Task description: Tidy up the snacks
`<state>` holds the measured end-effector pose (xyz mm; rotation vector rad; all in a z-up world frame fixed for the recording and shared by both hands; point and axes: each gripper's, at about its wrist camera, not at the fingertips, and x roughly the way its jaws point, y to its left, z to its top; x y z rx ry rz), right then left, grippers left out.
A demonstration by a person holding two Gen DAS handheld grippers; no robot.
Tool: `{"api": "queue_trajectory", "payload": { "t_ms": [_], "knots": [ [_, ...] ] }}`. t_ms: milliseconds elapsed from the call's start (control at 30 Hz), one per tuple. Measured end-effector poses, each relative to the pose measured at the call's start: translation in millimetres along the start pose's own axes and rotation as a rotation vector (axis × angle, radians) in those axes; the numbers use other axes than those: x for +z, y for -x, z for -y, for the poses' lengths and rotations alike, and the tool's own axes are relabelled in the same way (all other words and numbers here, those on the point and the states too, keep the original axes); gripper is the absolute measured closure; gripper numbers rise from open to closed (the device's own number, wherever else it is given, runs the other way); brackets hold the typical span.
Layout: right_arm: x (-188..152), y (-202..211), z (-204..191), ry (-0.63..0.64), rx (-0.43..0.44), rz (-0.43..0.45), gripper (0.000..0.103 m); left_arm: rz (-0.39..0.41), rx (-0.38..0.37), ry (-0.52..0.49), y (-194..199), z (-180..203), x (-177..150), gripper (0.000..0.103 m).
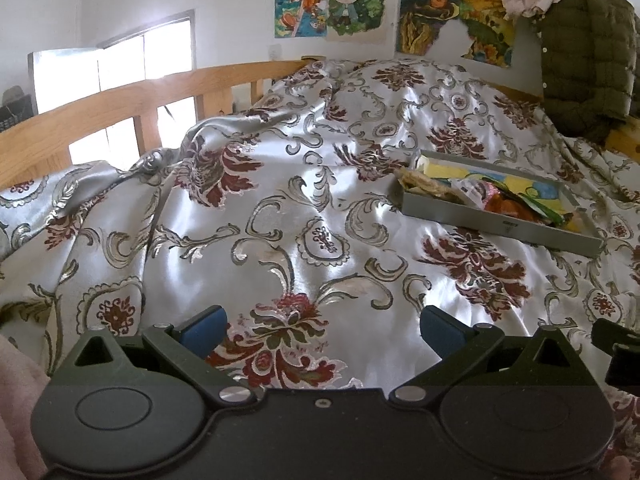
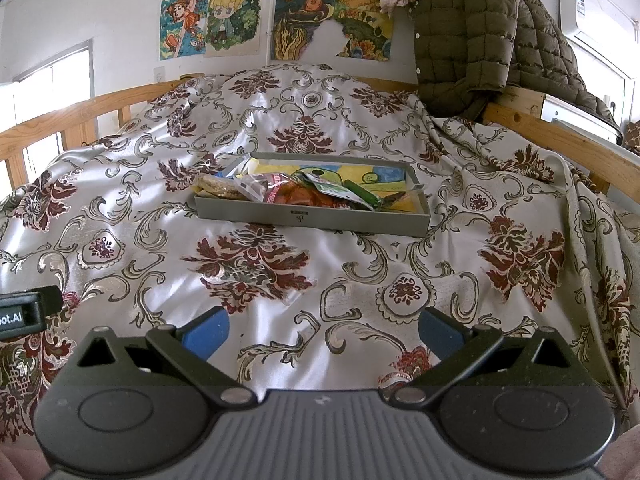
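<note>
A shallow grey tray (image 2: 312, 218) lies on a bed covered in silver floral cloth (image 2: 280, 272); the same tray (image 1: 500, 224) shows at the right of the left wrist view. Inside it are several snacks: a round cracker pack (image 2: 220, 188) at the left end, a red-orange packet (image 2: 304, 196) in the middle, and a green-and-white packet (image 2: 340, 190). The snacks (image 1: 504, 200) pile along the tray's near side. My right gripper (image 2: 324, 330) is open, well short of the tray, with nothing between its blue pads. My left gripper (image 1: 322, 330) is open too, over bare cloth.
A wooden bed rail (image 1: 120, 108) runs along the left and another rail (image 2: 560, 140) along the right. An olive quilted jacket (image 2: 492, 40) hangs at the far right corner. Drawings (image 2: 276, 20) are stuck on the wall behind. The other gripper's edge (image 2: 24, 312) shows at the left.
</note>
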<state>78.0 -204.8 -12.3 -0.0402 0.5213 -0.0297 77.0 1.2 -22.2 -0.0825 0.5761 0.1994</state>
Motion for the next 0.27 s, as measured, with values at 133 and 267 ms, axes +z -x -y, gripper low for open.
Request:
{"api": "queue_trajectory", "payload": {
  "t_ms": [133, 267],
  "knots": [
    [0.2, 0.3, 0.0, -0.001, 0.0, -0.002, 0.0, 0.013, -0.015, -0.025, 1.7, 6.1, 2.6, 0.001],
    [-0.8, 3.2, 1.7, 0.0, -0.001, -0.007, 0.0, 0.003, -0.014, -0.033, 3.7, 7.4, 1.8, 0.001]
  ]
}}
